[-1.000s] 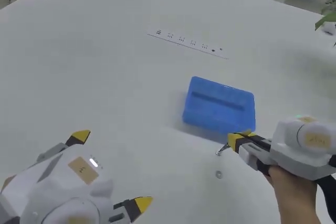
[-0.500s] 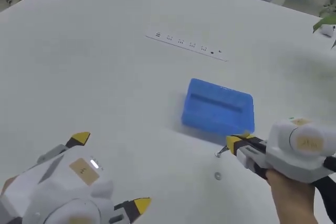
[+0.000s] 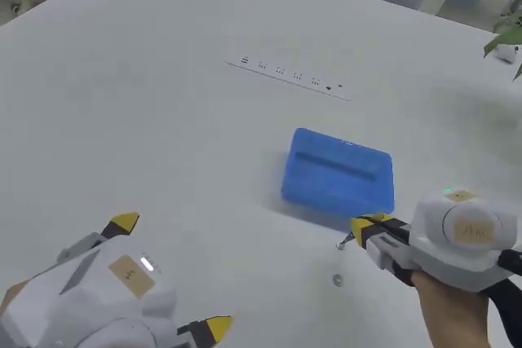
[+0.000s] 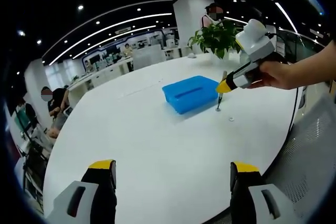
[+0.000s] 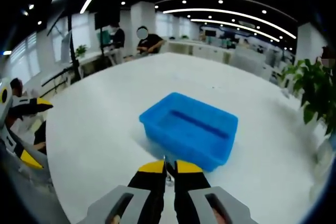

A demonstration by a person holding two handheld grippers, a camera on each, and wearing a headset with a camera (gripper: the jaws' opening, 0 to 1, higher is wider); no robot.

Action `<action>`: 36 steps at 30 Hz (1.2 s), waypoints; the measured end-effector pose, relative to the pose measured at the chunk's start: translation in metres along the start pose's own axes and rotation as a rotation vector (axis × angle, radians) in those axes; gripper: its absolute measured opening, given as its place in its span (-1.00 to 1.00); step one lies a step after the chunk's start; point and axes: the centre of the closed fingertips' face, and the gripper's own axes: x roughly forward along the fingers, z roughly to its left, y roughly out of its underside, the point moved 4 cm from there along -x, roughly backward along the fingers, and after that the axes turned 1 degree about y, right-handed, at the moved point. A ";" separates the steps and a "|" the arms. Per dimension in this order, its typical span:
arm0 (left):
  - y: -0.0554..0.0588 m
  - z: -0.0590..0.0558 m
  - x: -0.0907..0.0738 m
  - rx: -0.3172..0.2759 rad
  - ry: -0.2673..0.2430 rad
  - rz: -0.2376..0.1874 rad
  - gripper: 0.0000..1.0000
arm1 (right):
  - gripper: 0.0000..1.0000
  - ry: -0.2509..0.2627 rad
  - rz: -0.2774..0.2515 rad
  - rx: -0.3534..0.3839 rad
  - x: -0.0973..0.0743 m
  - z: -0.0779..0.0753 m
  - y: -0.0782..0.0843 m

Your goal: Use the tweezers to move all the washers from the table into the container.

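One washer (image 3: pixel 338 280) that I can make out lies on the white table (image 3: pixel 163 136), on the near side of the blue container (image 3: pixel 338 177) and a little apart from it. My right gripper (image 3: pixel 365 226) has its jaws pressed together on the tweezers (image 3: pixel 343 240). Their tip points down at the table between that washer and the container's near wall. I judge the tool is held low and close so that any carry to the container is short. Whether the tip pinches a washer I cannot tell.

My left gripper (image 3: pixel 171 275) hovers spread and empty, well to the left of the container. I take that as parked out of the way, since this job needs one tool.

The left gripper view gives me a side-on look: the tweezers stand nearly upright, just beside the container's corner, with the washer lying close to their tip. The right gripper view instead looks over the rim into the container's hollow, where I can pick out no washers, though they may be too small to tell.
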 end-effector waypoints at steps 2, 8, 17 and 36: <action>0.000 0.000 0.000 0.001 -0.001 0.000 0.83 | -0.98 0.003 -0.005 -0.018 0.000 0.001 -0.001; 0.000 0.001 0.000 0.001 -0.005 0.001 0.83 | -1.00 0.013 -0.012 0.051 -0.001 -0.009 0.000; 0.000 0.001 0.000 0.005 -0.004 0.002 0.82 | -0.98 0.019 -0.013 0.075 -0.007 -0.008 0.002; 0.001 0.001 0.000 0.008 -0.006 0.008 0.81 | -0.97 0.043 -0.011 0.058 -0.002 -0.014 0.002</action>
